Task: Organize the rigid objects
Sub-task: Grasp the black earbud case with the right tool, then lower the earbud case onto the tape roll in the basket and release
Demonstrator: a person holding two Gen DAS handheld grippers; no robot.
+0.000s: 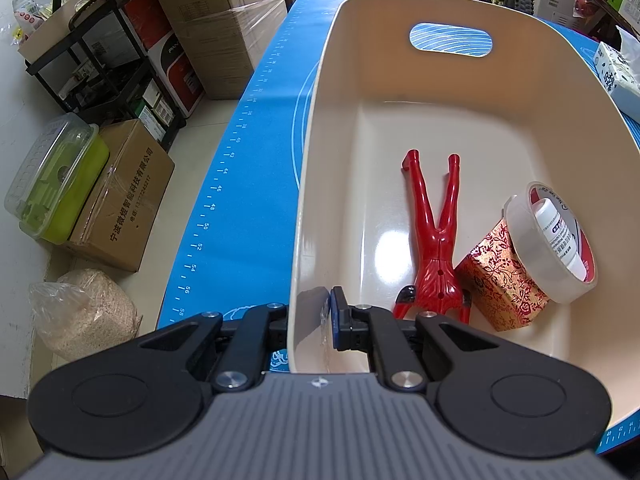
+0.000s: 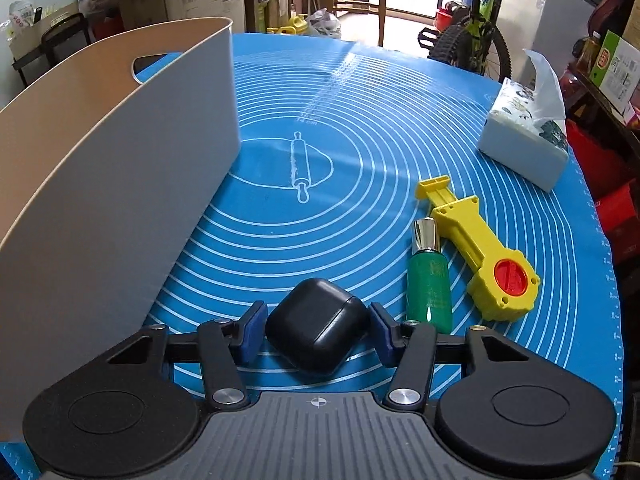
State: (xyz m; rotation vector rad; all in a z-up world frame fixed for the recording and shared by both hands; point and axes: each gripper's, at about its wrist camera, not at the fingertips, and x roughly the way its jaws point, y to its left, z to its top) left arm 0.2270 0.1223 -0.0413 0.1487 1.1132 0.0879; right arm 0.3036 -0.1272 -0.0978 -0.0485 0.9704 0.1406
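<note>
Item one, left wrist view: we record the left tongs [image 1: 310, 320] straddling the near wall of the cream bin [image 1: 320, 128], one finger outside and one blue-padded finger inside, closed narrowly on that wall. Only this view shows the bin's contents: a red figure-shaped tool [image 1: 434, 240] lying flat on the floor of the bin, a red-and-gold patterned box [image 1: 500, 280] just beside it, and a roll of clear tape [image 1: 554, 240] leaning on the box with a small white bottle [image 1: 560, 236] resting inside its ring. Beyond the blue mat [image 1: 240, 184], on the floor, we note cardboard boxes [image 1: 120, 196], a green lidded container [image 1: 56, 176] and a black rack [image 1: 100, 64]. Item two, right wrist view: we record the right tongs [image 2: 318, 330] clamped on a black earbud case [image 2: 318, 326], which sits on the mat [image 2: 360, 128] that covers the table, just outside the bin [image 2: 120, 184]; here only the bin's grey outer wall shows. This view alone shows a green bottle with a silver cap [image 2: 429, 276] lying touching a yellow toy tool with a red disc [image 2: 480, 248], and a tissue box [image 2: 524, 140] well apart toward the far right edge.
</note>
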